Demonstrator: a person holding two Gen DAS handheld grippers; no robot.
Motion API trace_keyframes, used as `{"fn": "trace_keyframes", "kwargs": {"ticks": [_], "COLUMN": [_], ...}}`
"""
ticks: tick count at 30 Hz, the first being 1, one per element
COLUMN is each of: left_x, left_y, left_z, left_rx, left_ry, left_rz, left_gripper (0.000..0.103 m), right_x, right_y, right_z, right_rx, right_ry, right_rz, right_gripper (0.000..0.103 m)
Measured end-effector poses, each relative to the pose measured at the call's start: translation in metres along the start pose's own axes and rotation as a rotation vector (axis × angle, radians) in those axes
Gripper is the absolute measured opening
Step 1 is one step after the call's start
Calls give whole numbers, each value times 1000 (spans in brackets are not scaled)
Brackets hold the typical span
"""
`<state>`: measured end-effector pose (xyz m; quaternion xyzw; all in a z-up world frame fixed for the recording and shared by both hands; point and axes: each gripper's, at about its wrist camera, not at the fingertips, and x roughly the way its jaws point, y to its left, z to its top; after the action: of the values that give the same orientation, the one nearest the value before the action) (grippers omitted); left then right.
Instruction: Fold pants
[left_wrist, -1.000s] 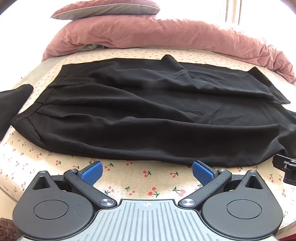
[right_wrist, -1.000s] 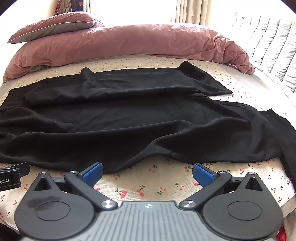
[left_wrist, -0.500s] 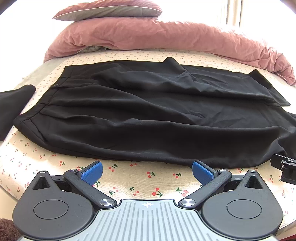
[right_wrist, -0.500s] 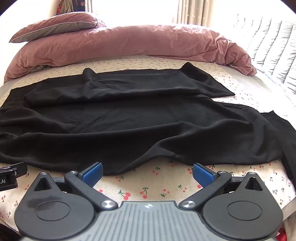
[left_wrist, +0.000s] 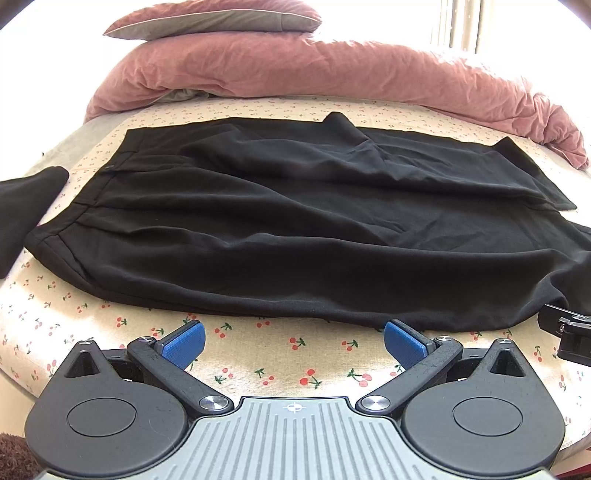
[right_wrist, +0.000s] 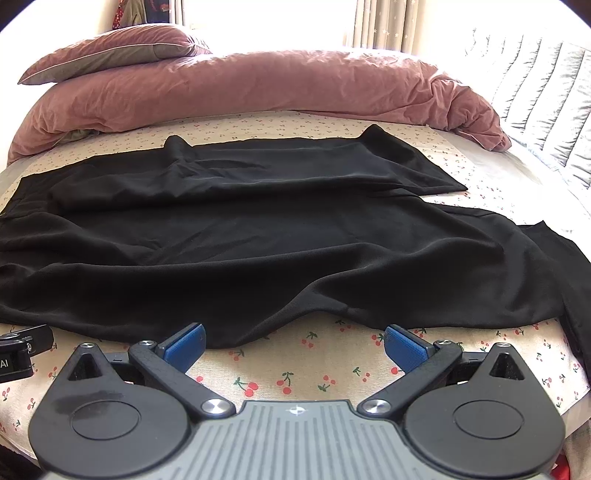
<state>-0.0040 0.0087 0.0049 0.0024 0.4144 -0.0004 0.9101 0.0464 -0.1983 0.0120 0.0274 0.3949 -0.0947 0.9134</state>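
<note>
Black pants (left_wrist: 295, 221) lie spread across the bed, waistband at the left, legs running right, one leg folded over the other. They also fill the right wrist view (right_wrist: 277, 236), with a leg end draping off the right bed edge. My left gripper (left_wrist: 293, 338) is open and empty just short of the pants' near hem. My right gripper (right_wrist: 293, 338) is open and empty, its blue pads (right_wrist: 184, 341) at the near hem edge. Each gripper's body shows at the edge of the other's view.
A cherry-print sheet (left_wrist: 280, 365) covers the bed. A rolled pink duvet (left_wrist: 332, 74) and a pillow (left_wrist: 214, 18) lie along the far side. Another black garment (left_wrist: 26, 199) lies at the left edge. A grey quilted surface (right_wrist: 546, 92) stands at the right.
Both grippers have moved slightly forward toward the pants' near hem. Both remain open. The pants have not moved.
</note>
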Motion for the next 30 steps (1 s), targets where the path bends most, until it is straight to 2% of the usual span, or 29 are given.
{"fn": "trace_keyframes", "kwargs": {"ticks": [30], "left_x": [3], "left_y": [1], "left_z": [-2], "left_rx": [-2], "left_ry": [5], "left_rz": [0], "left_gripper": [103], "right_x": [4], "right_y": [-2], "right_z": [0], "right_rx": [1], "right_ry": [8], "right_rz": [-2], "right_gripper": [103]}}
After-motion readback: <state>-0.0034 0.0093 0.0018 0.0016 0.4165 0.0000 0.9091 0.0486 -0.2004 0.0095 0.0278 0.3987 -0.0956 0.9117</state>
